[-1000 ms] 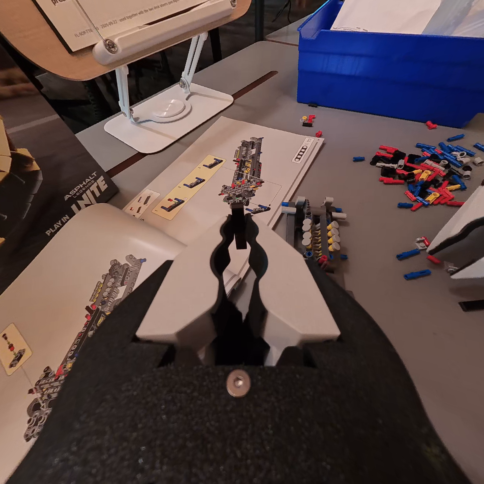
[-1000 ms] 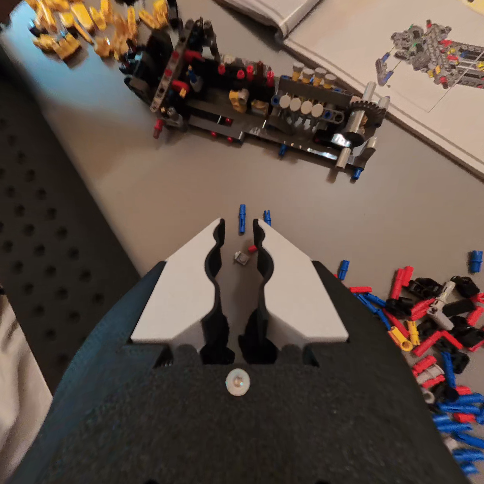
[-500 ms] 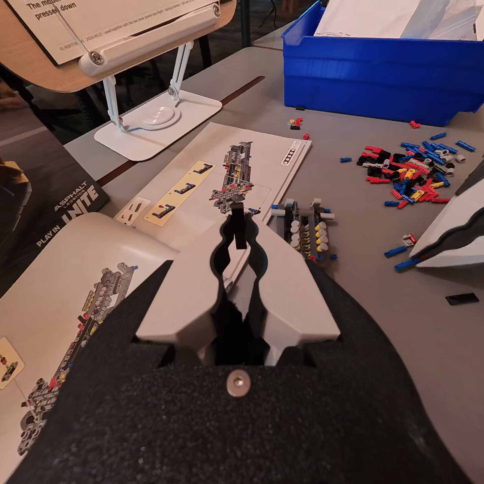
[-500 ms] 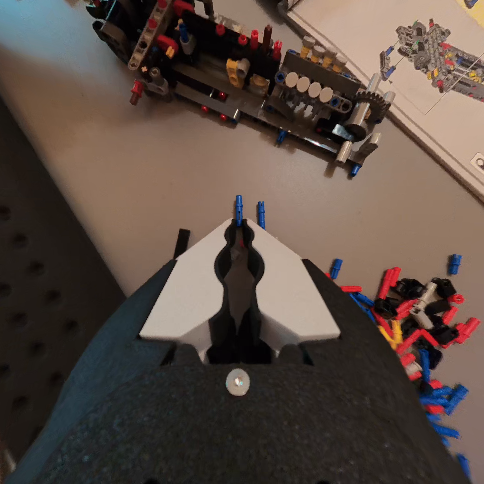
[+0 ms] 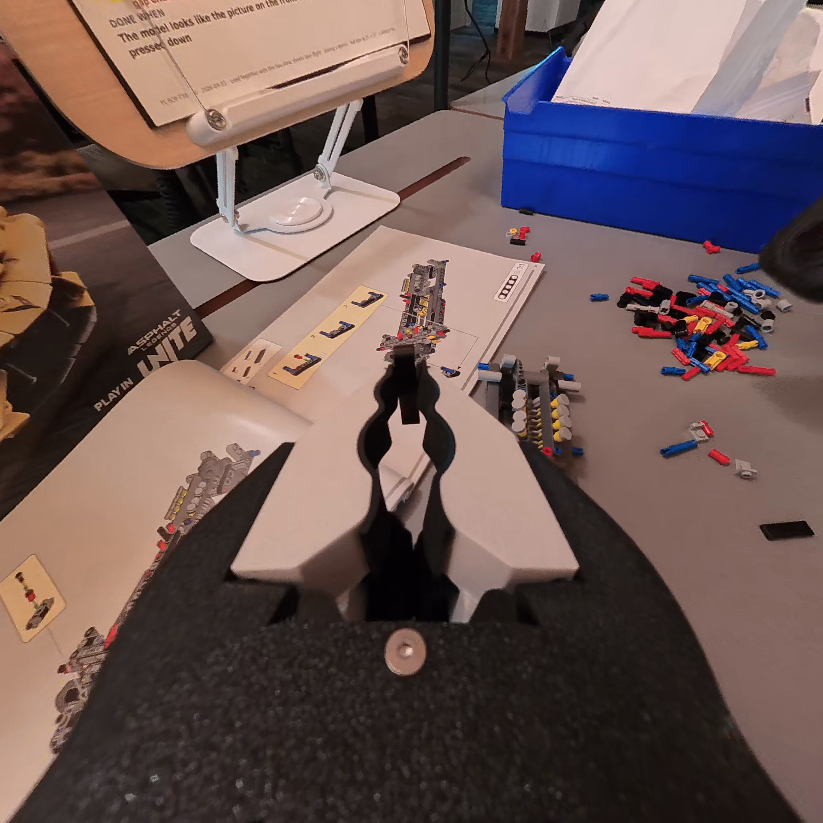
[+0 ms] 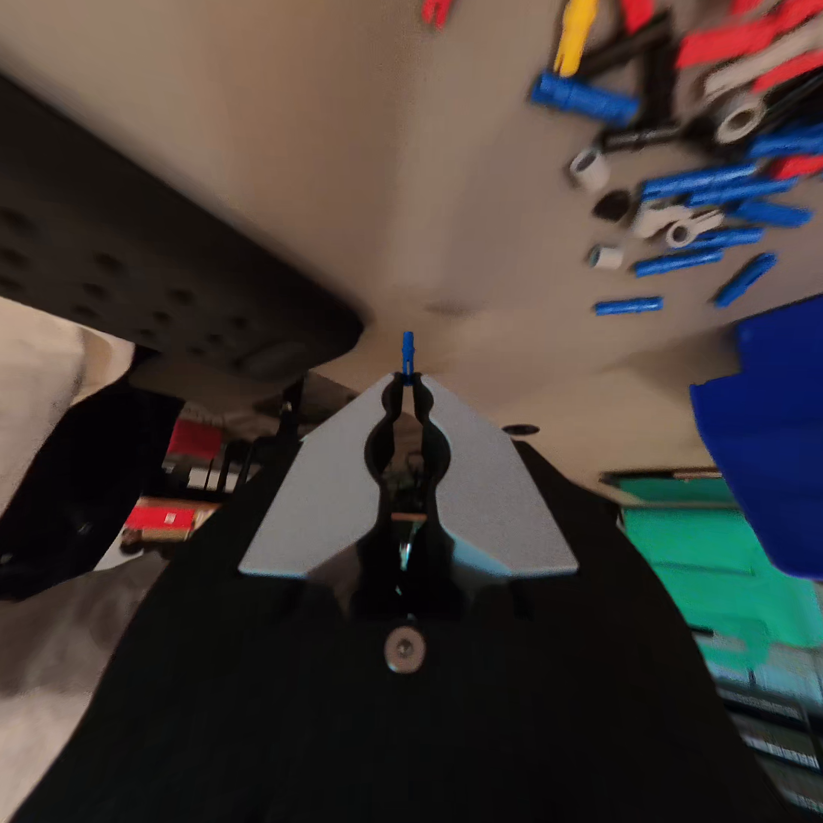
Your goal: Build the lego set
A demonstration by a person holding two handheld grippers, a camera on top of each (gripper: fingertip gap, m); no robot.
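The left hand-held gripper [image 5: 406, 366] is pinched tight on a small black piece [image 5: 408, 403], up over the open instruction book [image 5: 356, 356] on the desk [image 5: 623, 579]. The half-built lego model [image 5: 532, 403] sits just beside the book, near the pile of loose pieces [image 5: 703, 318]. The right hand-held gripper [image 6: 407, 378] is pinched on a blue pin [image 6: 407, 351], above the desk.

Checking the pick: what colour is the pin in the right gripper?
Blue pin, clearest in the right wrist view.
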